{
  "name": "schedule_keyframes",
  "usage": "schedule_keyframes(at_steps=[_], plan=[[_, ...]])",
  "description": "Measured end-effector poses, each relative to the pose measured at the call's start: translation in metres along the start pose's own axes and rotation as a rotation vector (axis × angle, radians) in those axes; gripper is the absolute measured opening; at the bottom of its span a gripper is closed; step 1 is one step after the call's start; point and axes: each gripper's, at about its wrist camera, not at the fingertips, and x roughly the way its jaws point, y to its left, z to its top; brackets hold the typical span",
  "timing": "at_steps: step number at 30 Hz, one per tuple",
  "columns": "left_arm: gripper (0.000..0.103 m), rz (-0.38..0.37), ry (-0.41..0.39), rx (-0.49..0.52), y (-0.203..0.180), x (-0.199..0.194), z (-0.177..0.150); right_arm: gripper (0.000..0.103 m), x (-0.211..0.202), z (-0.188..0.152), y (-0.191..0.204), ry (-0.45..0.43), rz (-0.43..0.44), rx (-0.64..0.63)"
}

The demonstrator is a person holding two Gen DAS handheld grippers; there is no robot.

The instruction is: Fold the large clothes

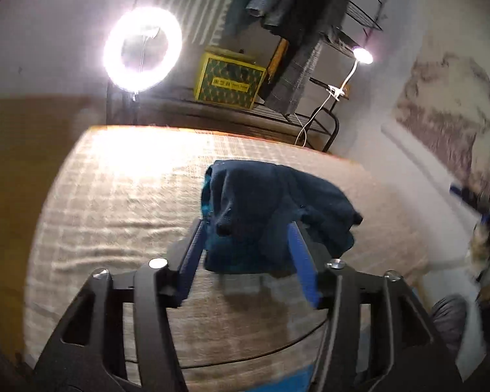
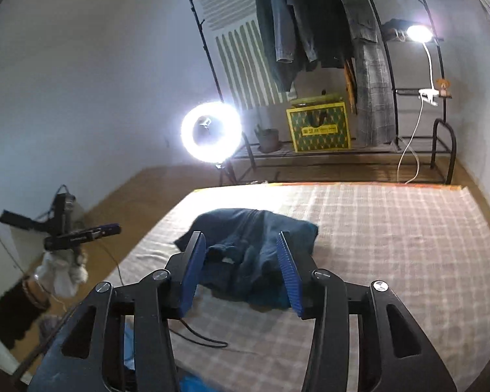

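A dark blue garment (image 2: 248, 254) lies crumpled in a heap on the checked bed (image 2: 392, 245), nearer the bed's ring-light side than its middle. The left claw (image 1: 246, 228) is spread wide and empty above the bed, the heap just beyond its blue fingers (image 1: 302, 261). The right claw (image 2: 241, 241) is likewise spread and holds nothing, facing the same heap. A ring light (image 2: 211, 131) glows beyond the bed.
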Motion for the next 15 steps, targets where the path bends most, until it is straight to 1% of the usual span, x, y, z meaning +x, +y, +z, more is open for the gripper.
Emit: schedule_keyframes(at_steps=[1,2,4,5,6,7,9,10,12,13,15], plan=[[0.055,0.009,0.006,-0.016,0.003,0.008,0.004,0.048,0.006,0.000,0.000,0.006,0.006,0.007],[0.055,0.009,0.015,-0.033,0.005,0.014,0.007,0.053,0.011,-0.002,0.000,0.012,0.004,0.013],[0.055,-0.025,0.054,-0.107,0.013,0.037,0.012,0.057,0.030,-0.009,-0.003,0.028,0.006,0.054],[0.055,-0.049,0.077,-0.143,0.017,0.048,0.015,0.060,0.043,-0.013,-0.008,0.046,0.019,0.093],[0.055,-0.065,0.100,-0.186,0.022,0.064,0.017,0.065,0.053,-0.016,-0.013,0.058,0.032,0.128],[0.055,-0.055,0.106,-0.214,0.026,0.074,0.018,0.067,0.068,-0.020,-0.022,0.078,0.046,0.186],[0.055,-0.049,0.136,-0.251,0.032,0.098,0.020,0.068,0.098,-0.032,-0.038,0.134,0.067,0.293],[0.055,-0.048,0.159,-0.261,0.033,0.109,0.021,0.068,0.121,-0.041,-0.049,0.187,0.086,0.357],[0.055,-0.071,0.222,-0.300,0.037,0.136,0.016,0.068,0.147,-0.055,-0.061,0.245,0.095,0.432],[0.055,-0.072,0.241,-0.310,0.039,0.145,0.014,0.068,0.165,-0.062,-0.069,0.285,0.090,0.466],[0.055,-0.046,0.272,-0.314,0.043,0.162,0.010,0.068,0.183,-0.070,-0.073,0.320,0.068,0.484]])
